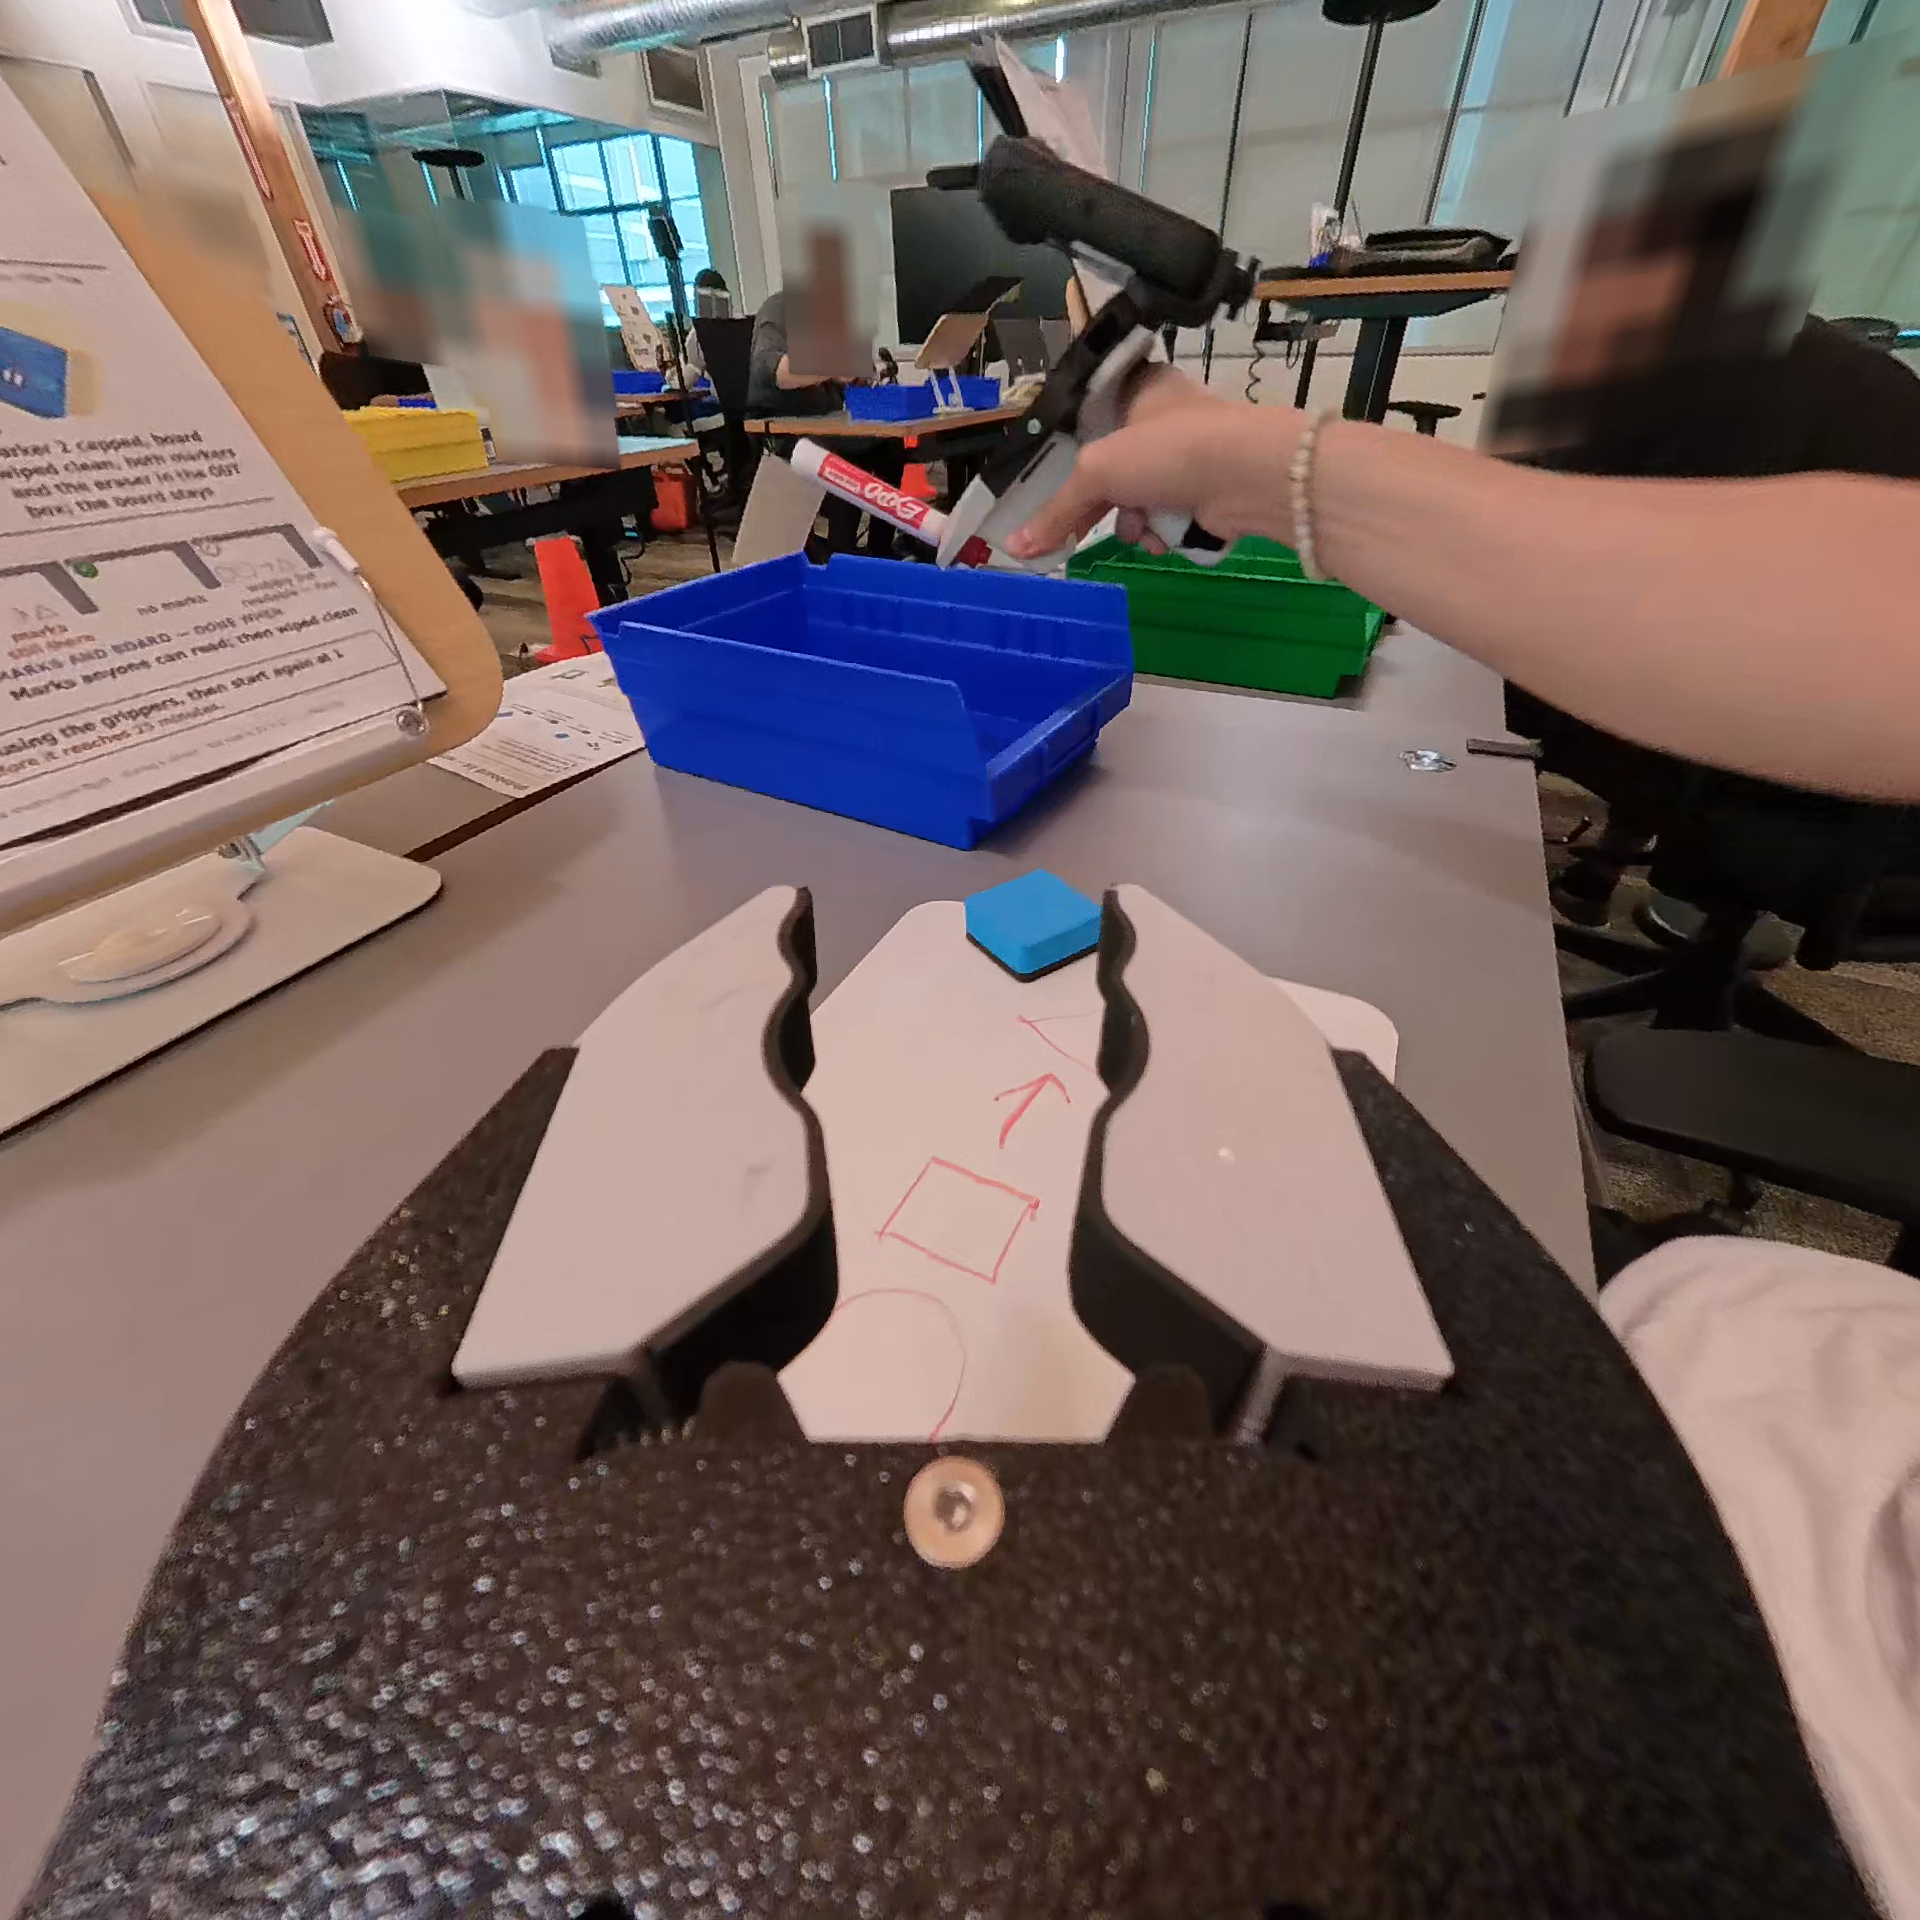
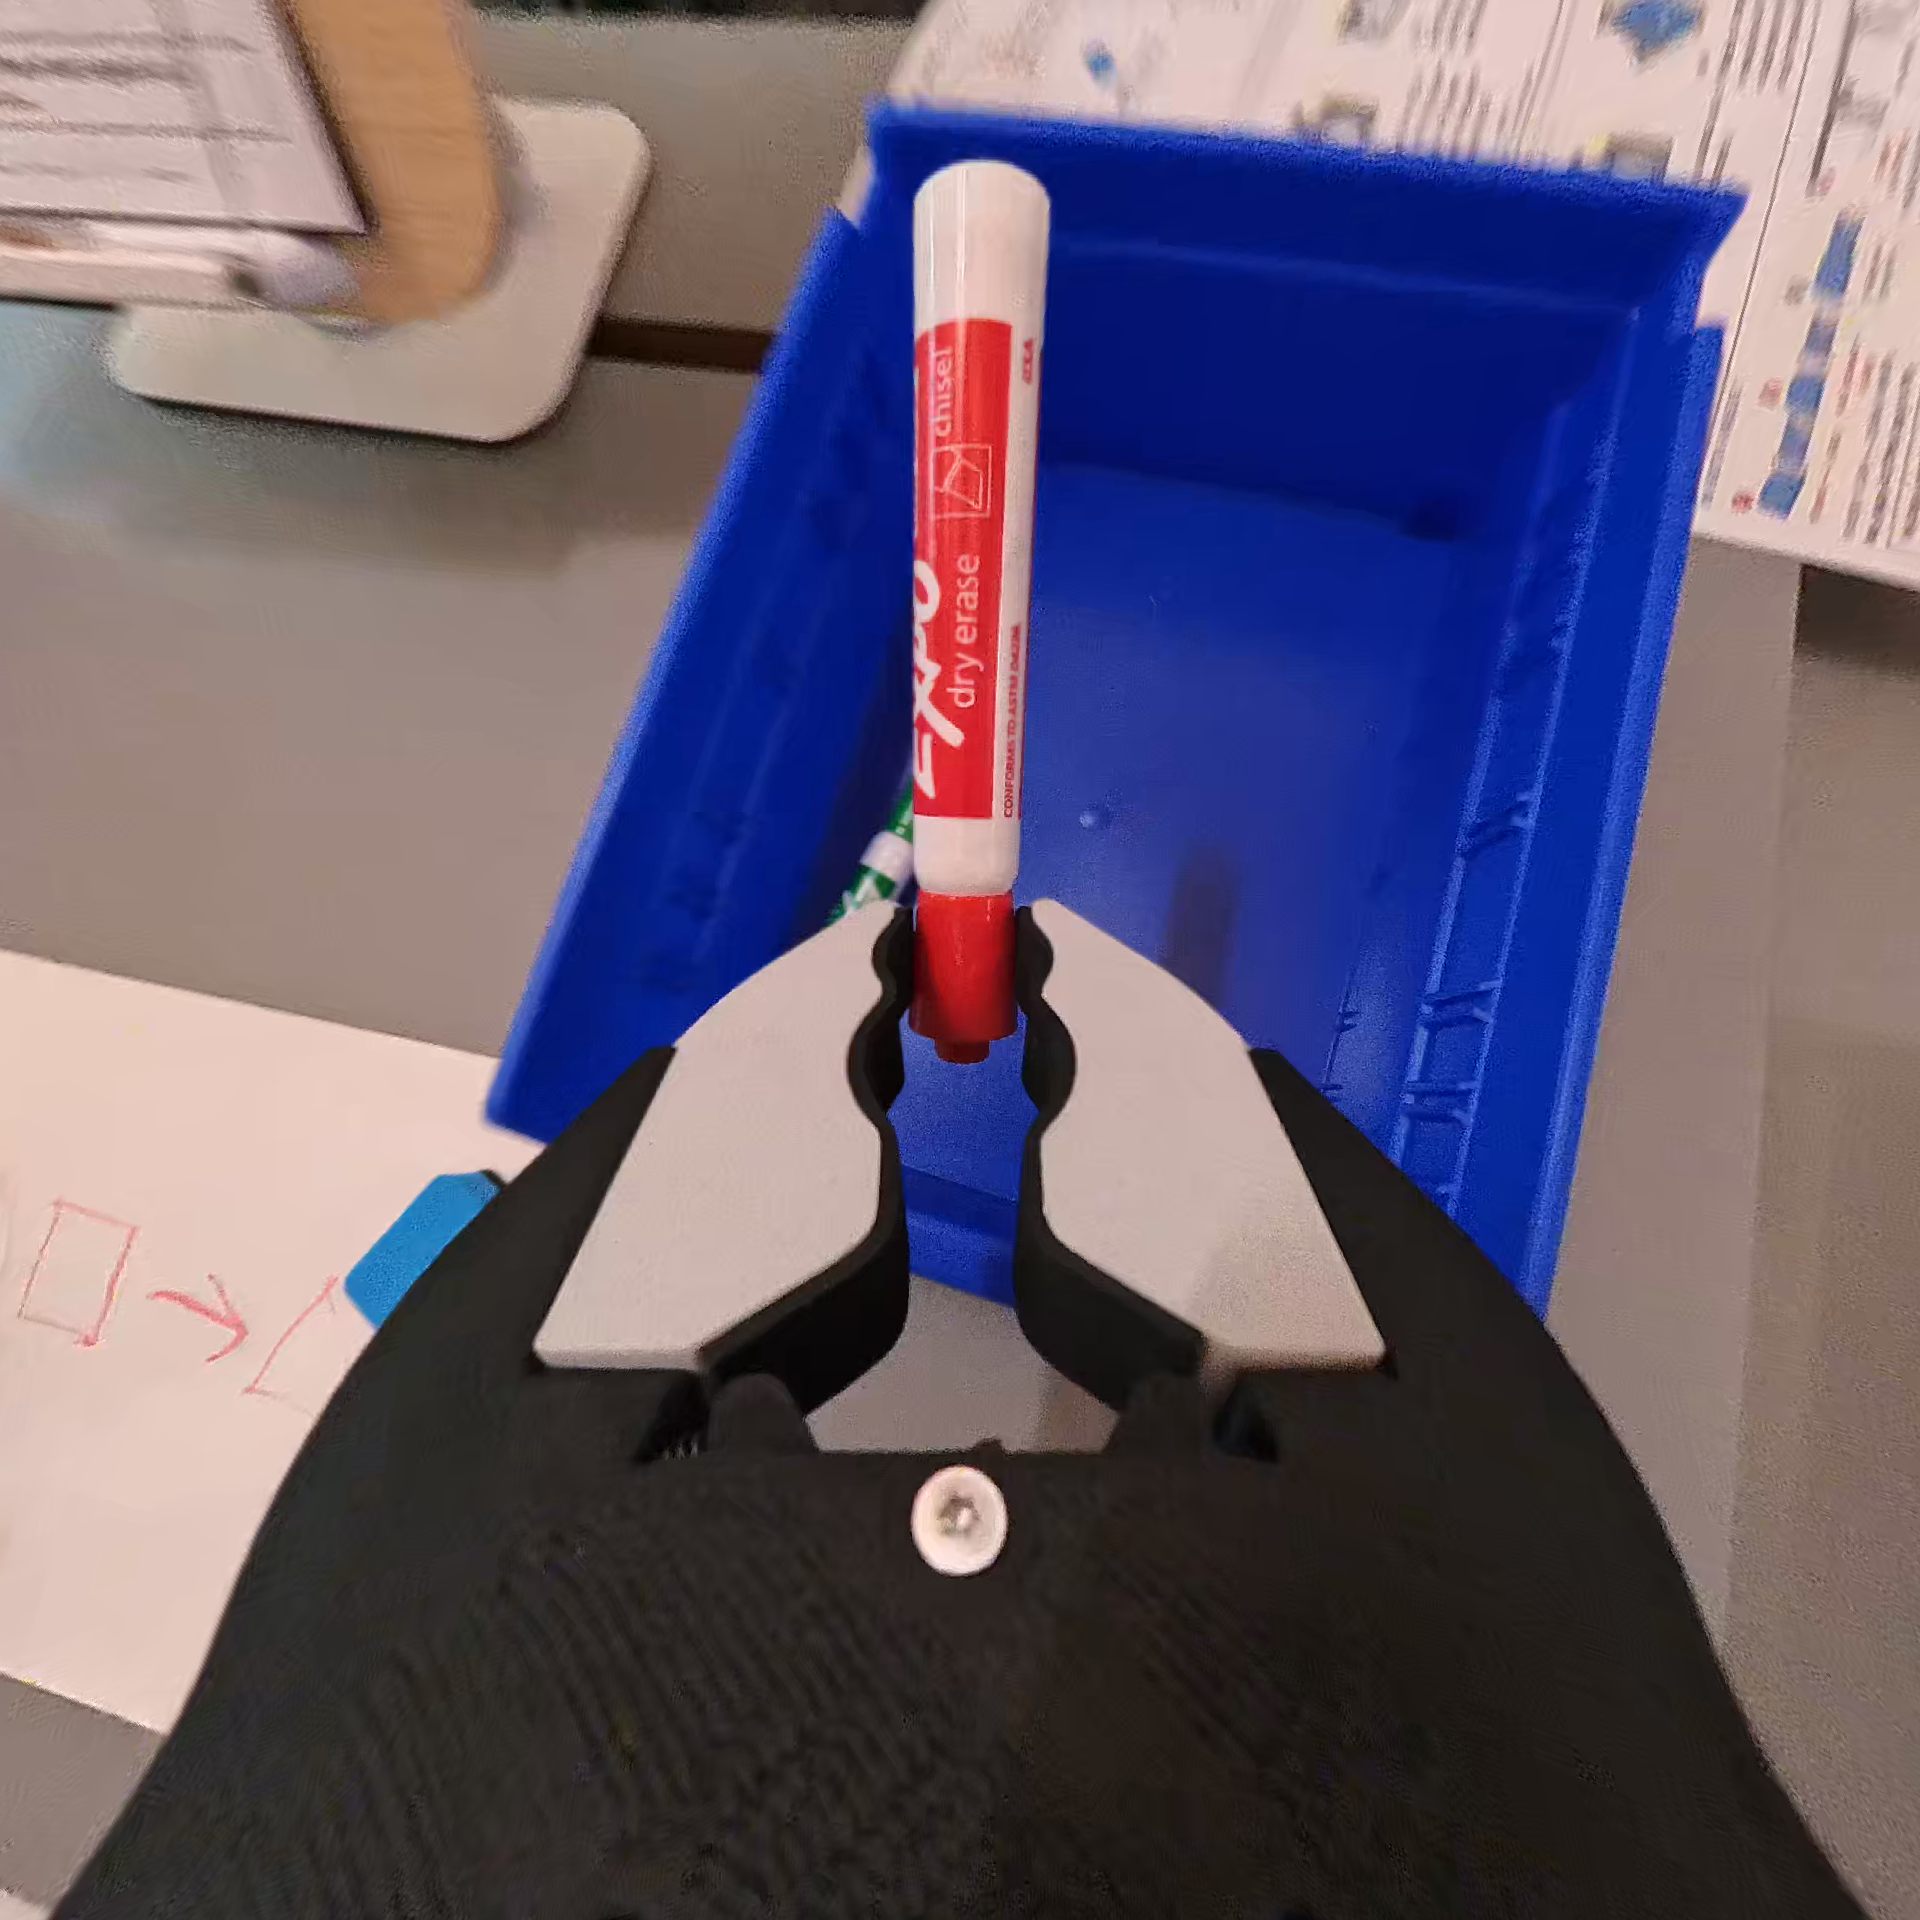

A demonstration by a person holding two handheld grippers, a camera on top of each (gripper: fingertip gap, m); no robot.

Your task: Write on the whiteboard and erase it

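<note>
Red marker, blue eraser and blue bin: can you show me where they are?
red marker (image 2: 971, 582), right wrist view, on its labelled barrel.
blue eraser (image 1: 1032, 918), left wrist view, on its blue top.
blue bin (image 1: 831, 717), left wrist view, on its near side wall.

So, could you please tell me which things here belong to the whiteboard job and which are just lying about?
Job: whiteboard, red marker, blue eraser, blue bin, right claw.

Lying about: green bin, instruction stand, orange cone.
</note>
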